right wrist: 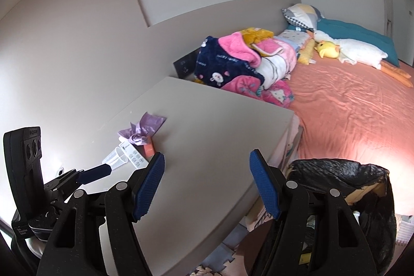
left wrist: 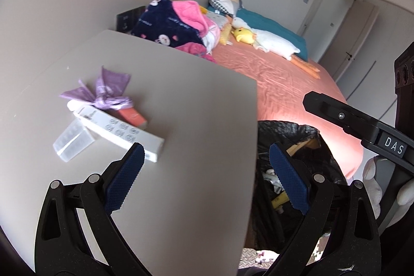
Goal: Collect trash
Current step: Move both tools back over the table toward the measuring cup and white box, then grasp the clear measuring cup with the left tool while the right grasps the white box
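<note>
My left claw (left wrist: pixel 204 159) stands spread, nothing between its blue pads; it sits low in the frame over the near edge of the grey counter (left wrist: pixel 196 105). My right claw (right wrist: pixel 207 164) is likewise spread and empty, low centre in its own view over the same counter.

Trash on the counter, left of centre in the left wrist view, all in one cluster:
- a long white box (left wrist: pixel 121 129) with round printed icons, lying flat, its near end just beside the left claw's left pad;
- a clear plastic cup (left wrist: pixel 73 141) on its side, touching the white box on the left;
- a small orange box (left wrist: pixel 132 117), partly under the other items;
- a crumpled purple wrapper (left wrist: pixel 106 92) knotted like a bow, resting on top of the two boxes.

The same cluster appears small at left of centre in the right wrist view, beyond the left claw's tip.

A black bin bag (left wrist: pixel 292 136), mouth open and already holding mixed items, stands beside the counter, lower right in both views. Behind it lies a bed (left wrist: pixel 271 74) with an orange sheet, piled blankets and plush toys.
</note>
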`<state>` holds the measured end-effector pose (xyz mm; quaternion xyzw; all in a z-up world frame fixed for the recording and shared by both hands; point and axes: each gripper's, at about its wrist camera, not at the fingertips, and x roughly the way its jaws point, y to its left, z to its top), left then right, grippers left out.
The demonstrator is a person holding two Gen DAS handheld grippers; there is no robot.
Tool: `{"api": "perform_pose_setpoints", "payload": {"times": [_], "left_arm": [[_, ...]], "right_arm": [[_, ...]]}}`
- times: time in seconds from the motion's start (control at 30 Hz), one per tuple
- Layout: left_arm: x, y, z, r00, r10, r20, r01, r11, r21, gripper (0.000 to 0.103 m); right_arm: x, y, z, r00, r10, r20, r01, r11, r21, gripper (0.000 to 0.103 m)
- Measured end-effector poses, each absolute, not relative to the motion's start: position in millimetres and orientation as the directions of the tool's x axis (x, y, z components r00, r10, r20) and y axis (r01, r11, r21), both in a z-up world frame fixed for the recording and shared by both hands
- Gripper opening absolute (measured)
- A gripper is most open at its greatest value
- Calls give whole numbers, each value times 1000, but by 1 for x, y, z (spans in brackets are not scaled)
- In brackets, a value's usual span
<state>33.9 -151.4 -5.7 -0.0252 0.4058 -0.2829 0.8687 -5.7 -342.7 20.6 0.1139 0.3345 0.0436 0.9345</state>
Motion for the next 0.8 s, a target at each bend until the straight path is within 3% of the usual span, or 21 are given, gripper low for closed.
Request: {"api": "perform_pose_setpoints", "payload": {"times": [0.57, 0.8], "left_arm": [[55, -72, -27, 583, -391, -713, 336, 914, -226, 94], [73, -56, -39, 590, -339, -733, 319, 932, -174, 85]], "right_arm": [[41, -264, 4, 712, 247, -658, -160, 968, 191, 69], [57, -241, -3, 679, 277, -680, -214, 961, 177, 65]]}}
